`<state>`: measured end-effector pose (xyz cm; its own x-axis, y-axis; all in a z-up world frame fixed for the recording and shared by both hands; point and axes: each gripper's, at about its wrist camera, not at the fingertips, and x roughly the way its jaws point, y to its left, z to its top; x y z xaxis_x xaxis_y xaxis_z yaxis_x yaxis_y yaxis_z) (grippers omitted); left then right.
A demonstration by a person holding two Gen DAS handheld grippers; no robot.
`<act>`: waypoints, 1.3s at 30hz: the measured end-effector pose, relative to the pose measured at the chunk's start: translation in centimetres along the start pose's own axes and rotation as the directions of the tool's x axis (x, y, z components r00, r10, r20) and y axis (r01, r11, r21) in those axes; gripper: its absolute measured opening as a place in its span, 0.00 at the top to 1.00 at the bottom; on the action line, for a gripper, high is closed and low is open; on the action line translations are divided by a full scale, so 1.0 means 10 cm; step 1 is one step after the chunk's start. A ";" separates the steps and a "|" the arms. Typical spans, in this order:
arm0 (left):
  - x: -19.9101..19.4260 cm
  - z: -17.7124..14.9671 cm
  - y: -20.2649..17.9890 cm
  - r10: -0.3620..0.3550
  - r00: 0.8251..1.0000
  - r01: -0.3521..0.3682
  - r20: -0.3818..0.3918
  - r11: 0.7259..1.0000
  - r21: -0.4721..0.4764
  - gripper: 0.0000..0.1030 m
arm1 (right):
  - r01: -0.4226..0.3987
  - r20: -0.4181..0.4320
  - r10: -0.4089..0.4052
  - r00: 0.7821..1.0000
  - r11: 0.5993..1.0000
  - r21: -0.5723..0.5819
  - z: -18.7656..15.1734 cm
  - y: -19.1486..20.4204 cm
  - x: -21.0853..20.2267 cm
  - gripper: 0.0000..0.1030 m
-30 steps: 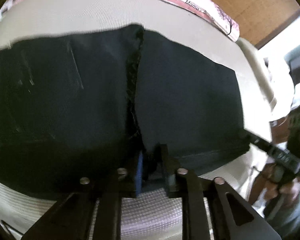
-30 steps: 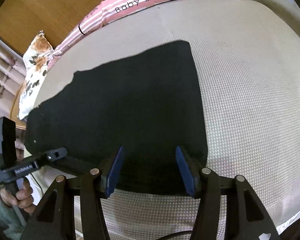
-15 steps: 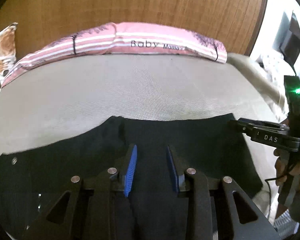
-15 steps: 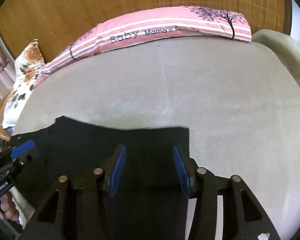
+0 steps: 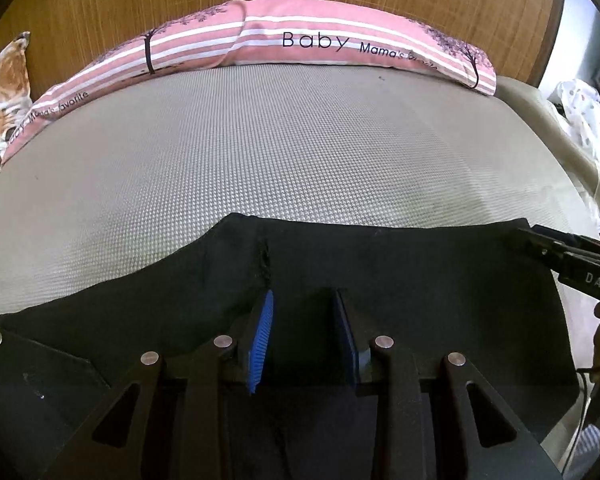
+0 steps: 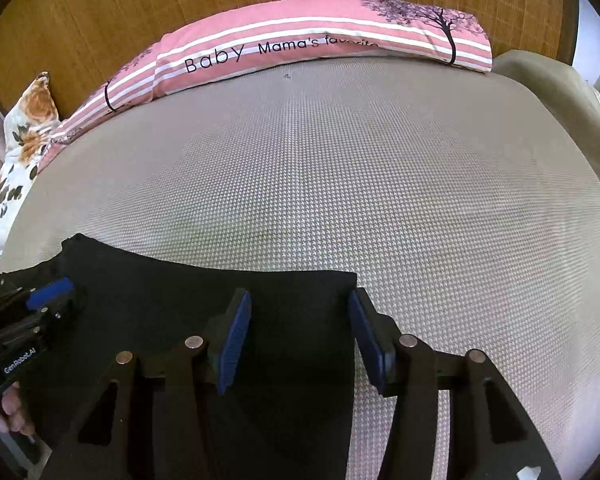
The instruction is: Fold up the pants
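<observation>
Pants [image 5: 400,264] now lower, pillow [image 5: 320,42] "Baby Mama's"

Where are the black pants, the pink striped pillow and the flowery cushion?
black pants [image 5: 420,264]: left wrist view, flat cloth right of the seam.
pink striped pillow [image 6: 300,36]: right wrist view, its middle stripes.
flowery cushion [image 6: 24,140]: right wrist view, its printed face.

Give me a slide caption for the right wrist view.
Open right tongs hover over black pants spread on a grey bed, pink pillow behind.
</observation>
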<state>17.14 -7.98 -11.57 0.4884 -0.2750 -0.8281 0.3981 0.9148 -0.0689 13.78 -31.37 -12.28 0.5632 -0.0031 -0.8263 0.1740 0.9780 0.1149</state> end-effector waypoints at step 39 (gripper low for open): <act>-1.14 -0.83 0.28 0.198 0.978 -0.192 0.072 0.979 -0.071 0.46 | 0.078 -0.097 -0.083 0.992 0.996 -0.046 -0.90 0.21 -0.64 0.40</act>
<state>6.28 0.14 -6.94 0.6119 -0.1094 -0.7833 0.2403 0.9693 0.0523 3.28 -27.42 -11.65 0.4658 -0.0638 -0.8826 0.1801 0.9834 0.0240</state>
